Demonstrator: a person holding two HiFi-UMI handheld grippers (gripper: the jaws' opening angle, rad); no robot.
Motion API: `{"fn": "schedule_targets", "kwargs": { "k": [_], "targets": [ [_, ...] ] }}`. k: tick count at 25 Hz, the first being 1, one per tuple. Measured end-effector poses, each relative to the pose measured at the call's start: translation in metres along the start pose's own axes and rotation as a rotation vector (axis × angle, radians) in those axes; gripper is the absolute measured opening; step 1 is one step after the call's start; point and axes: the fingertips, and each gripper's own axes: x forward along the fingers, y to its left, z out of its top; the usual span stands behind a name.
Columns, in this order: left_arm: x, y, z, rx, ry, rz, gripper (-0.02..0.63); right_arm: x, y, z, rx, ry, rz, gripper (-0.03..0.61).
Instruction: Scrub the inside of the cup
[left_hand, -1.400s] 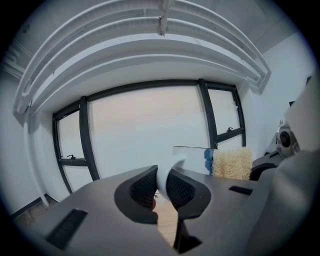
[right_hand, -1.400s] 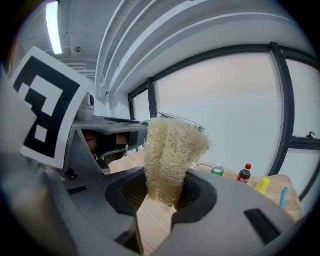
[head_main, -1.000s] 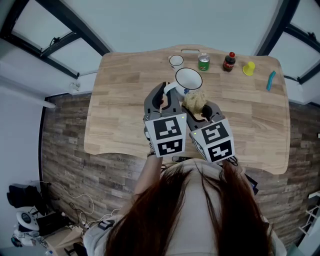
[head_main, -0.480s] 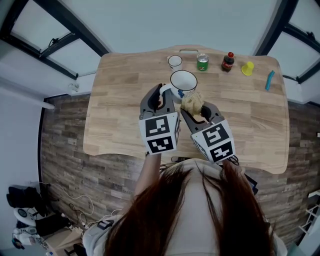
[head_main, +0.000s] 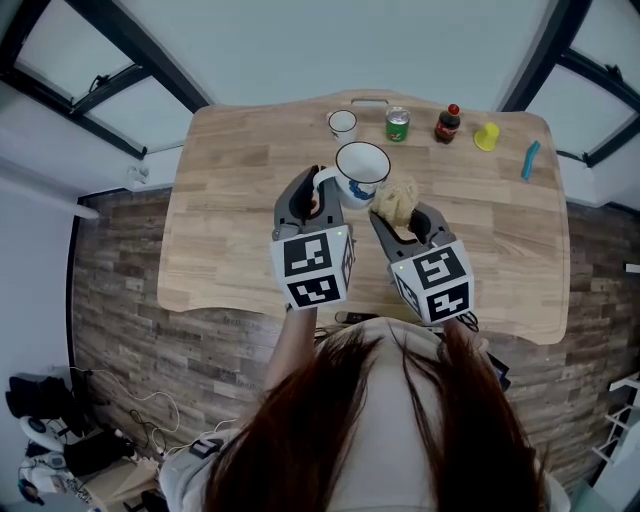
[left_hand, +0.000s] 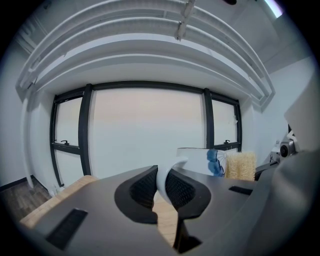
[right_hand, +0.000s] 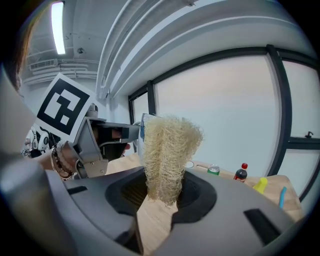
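My left gripper (head_main: 318, 197) is shut on the handle (left_hand: 168, 175) of a white cup (head_main: 361, 172) with a blue print, held up above the wooden table (head_main: 240, 220). The cup's open mouth faces up in the head view. My right gripper (head_main: 400, 216) is shut on a tan loofah scrubber (head_main: 395, 199), which stands upright between the jaws in the right gripper view as a fibrous loofah (right_hand: 167, 155). The loofah sits just right of the cup, outside it. In the left gripper view the cup (left_hand: 202, 160) and loofah (left_hand: 240, 166) show side by side.
Along the table's far edge stand a small white cup (head_main: 342, 124), a green can (head_main: 397, 123), a small dark bottle with a red cap (head_main: 448, 124), a yellow object (head_main: 487, 136) and a blue object (head_main: 529, 159). Dark window frames lie beyond.
Both grippers have shifted slightly left and farther over the table with the cup and loofah. The loofah stays just right of the cup's rim.
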Motion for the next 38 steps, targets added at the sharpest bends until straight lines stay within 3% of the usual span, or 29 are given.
{"fn": "schedule_targets", "kwargs": {
  "k": [7, 16, 28, 38],
  "targets": [
    [-0.010, 0.001, 0.007, -0.035, -0.049, -0.028, 0.032, -0.011, -0.011, -0.002, 0.001, -0.014, -0.080, 0.137],
    [-0.026, -0.002, 0.015, -0.065, -0.083, -0.054, 0.032, -0.037, -0.027, -0.002, 0.079, -0.045, -0.165, 0.137],
    [-0.048, -0.002, 0.008, -0.095, -0.082, -0.078, 0.032, -0.066, -0.037, -0.006, 0.131, -0.078, -0.259, 0.137],
    [-0.056, 0.002, 0.001, -0.105, -0.070, -0.082, 0.032, -0.078, -0.037, -0.008, 0.133, -0.083, -0.288, 0.137]
  ]
}}
